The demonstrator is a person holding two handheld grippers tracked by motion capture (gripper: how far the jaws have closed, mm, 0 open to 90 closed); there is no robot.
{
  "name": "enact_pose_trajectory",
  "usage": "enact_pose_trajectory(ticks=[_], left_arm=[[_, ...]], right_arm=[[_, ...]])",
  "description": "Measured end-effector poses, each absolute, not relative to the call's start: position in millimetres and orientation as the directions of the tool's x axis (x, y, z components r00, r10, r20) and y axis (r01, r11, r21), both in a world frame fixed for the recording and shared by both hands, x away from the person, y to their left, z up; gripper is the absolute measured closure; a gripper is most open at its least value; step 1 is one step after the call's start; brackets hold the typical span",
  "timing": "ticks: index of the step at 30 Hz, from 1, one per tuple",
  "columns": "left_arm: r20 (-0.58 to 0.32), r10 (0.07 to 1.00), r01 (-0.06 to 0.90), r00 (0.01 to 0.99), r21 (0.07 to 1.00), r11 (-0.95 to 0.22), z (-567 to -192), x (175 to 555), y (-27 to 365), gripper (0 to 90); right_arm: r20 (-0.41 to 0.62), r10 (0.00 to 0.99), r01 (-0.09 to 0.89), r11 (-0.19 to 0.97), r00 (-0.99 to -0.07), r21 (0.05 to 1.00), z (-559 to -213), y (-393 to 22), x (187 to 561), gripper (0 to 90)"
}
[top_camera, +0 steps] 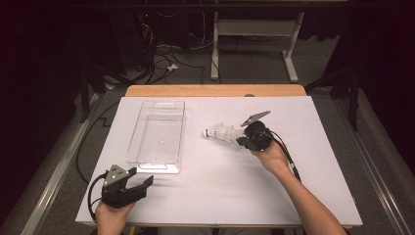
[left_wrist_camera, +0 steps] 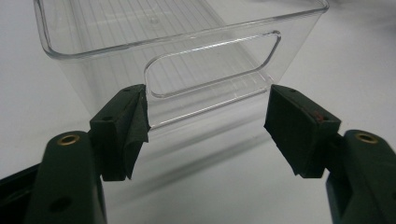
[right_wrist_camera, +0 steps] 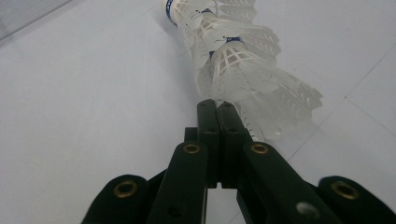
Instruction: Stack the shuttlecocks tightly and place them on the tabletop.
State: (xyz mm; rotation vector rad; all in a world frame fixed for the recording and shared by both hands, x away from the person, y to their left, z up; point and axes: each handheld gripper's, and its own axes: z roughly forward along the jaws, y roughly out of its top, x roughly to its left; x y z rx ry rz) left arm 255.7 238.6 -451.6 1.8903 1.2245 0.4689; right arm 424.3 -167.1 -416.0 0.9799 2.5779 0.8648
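A nested stack of white shuttlecocks (top_camera: 222, 133) lies pointing left at the middle of the white table, its cork end towards the clear plastic bin (top_camera: 138, 132). My right gripper (top_camera: 240, 139) is shut on the rim of the rearmost feather skirt. In the right gripper view the shuttlecocks (right_wrist_camera: 243, 70) stretch away from the closed right gripper (right_wrist_camera: 217, 106). My left gripper (top_camera: 142, 182) rests near the front left corner, open and empty. In the left gripper view the left gripper (left_wrist_camera: 208, 126) faces the bin (left_wrist_camera: 210, 56) at its handle cut-out, a short way off.
The bin holds nothing and stands lengthwise left of centre. White sheet (top_camera: 220, 186) covers the table, with a wooden strip (top_camera: 215, 90) along the far edge. Beyond it are cables and a white table frame (top_camera: 291, 54) on the floor.
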Motion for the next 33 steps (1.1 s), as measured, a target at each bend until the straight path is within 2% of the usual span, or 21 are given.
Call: enact_pose_trajectory(ticks=[33], left_arm=[[-0.116, 0.880, 0.576, 0.460, 0.794, -0.196, -451, 255, 239, 31.3]], right_arm=[[-0.018, 0.629, 0.503, 0.638, -0.777, 0.583, -419, -150, 429, 90.0]])
